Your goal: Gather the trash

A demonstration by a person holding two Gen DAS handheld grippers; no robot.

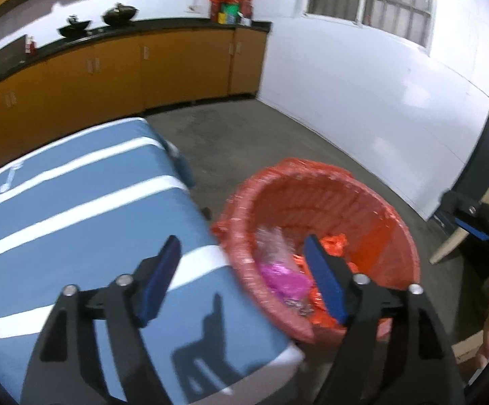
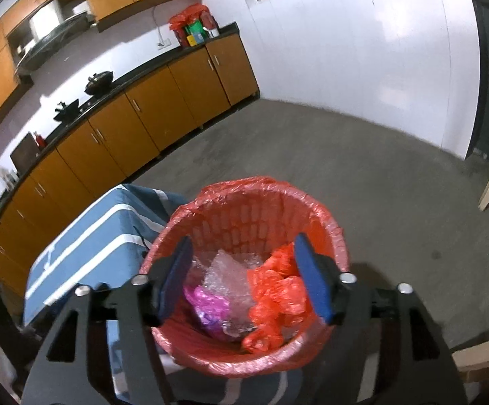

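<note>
A red bin (image 1: 372,202) (image 2: 231,209) lined with a red bag stands on the floor beside a blue striped table (image 1: 76,222) (image 2: 92,236). Inside lie a pink wrapper (image 1: 285,280) (image 2: 207,307), clear bubble wrap (image 1: 275,239) (image 2: 231,273) and a crumpled red bag (image 1: 335,243) (image 2: 275,293). My left gripper (image 1: 241,276) hangs open over the bin's near left rim and the table corner, with nothing between its blue pads (image 1: 325,283). My right gripper (image 2: 244,276) hangs open above the bin's mouth, its jaws empty, the trash lying below them.
Orange cabinets (image 1: 126,67) (image 2: 136,125) with a black counter run along the far wall, with pans and a red bag on top. A white wall (image 1: 362,94) stands behind the bin. Grey concrete floor (image 2: 362,168) spreads to the right. The other gripper (image 1: 480,222) shows at the right edge.
</note>
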